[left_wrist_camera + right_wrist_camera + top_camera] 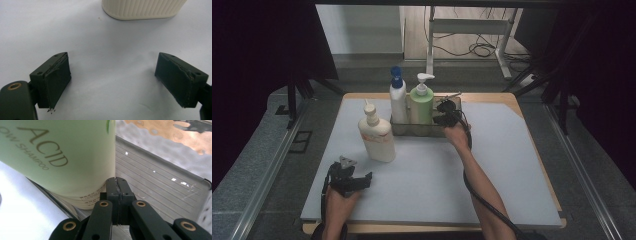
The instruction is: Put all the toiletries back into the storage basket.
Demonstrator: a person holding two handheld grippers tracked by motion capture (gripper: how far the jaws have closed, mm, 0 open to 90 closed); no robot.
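Inside the clear tray (pixel 456 102), just beside the green bottle (pixel 422 105), the right gripper (pixel 447 114) has its jaws pressed together, empty. The left gripper (pixel 357 181) rests spread near the cream bottle (pixel 377 137).

Green shampoo bottle (pixel 422 104), cream ribbed bottle (pixel 377 135) — black tongs (pixel 447 116).

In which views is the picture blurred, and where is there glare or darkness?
High view: dark at both sides, the mat evenly lit. Left gripper view: the cream bottle slightly soft, the pale mat washed out. Right gripper view: the green shampoo bottle close and soft, bright reflections on the clear tray wall.
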